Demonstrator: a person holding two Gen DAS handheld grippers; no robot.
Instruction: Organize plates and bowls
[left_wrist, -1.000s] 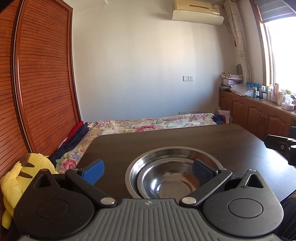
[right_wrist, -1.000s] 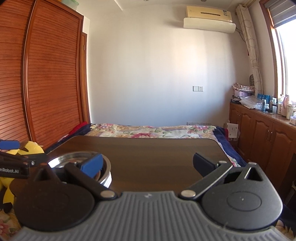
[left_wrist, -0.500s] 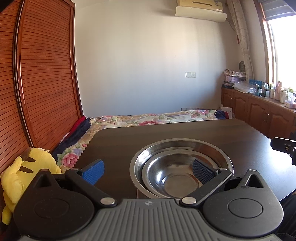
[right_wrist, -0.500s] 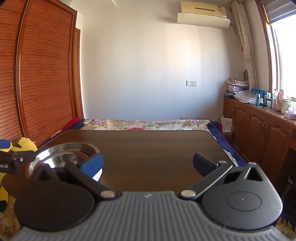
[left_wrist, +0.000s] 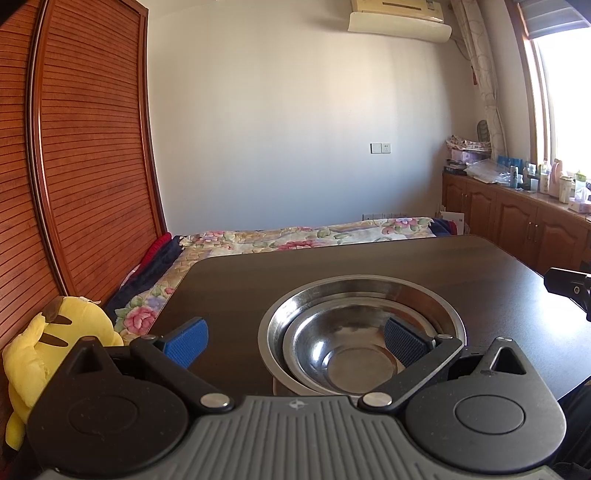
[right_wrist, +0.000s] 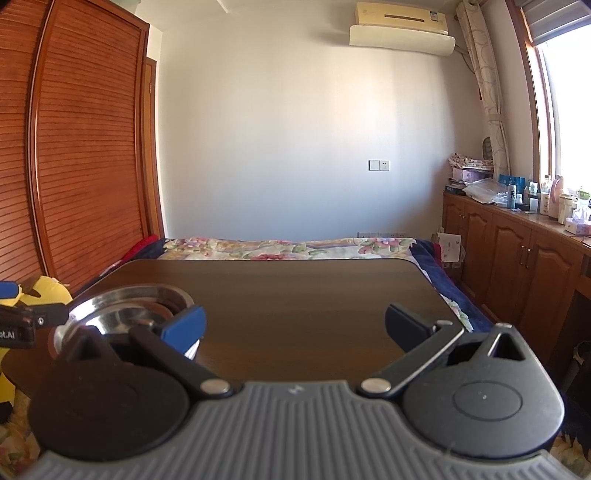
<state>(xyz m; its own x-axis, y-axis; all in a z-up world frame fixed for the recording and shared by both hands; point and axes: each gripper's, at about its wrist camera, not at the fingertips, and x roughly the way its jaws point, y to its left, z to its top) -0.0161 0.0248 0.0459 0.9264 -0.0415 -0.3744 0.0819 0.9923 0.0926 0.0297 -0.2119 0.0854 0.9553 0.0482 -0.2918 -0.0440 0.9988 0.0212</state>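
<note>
Left wrist view, nested bowls (left_wrist: 360, 332) btwn open left tongs (left_wrist: 295, 338), on table (left_wrist: 369, 266).

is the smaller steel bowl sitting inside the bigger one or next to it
Inside. The smaller bowl sits nested within the bigger bowl, whose rim rings it.

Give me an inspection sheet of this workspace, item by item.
Surface: dark wooden table, bare beyond the bowls.
Job's things: smaller steel bowl nested inside larger steel bowl; what lies beneath them is unclear.
Clutter: nothing seen on the table.
Grippers: left hand-held gripper open, right finger over the bowls; right hand-held gripper open, empty.
Cables: nothing seen.
Surroundings: floral bed, yellow plush toy, wooden cabinets.
</note>
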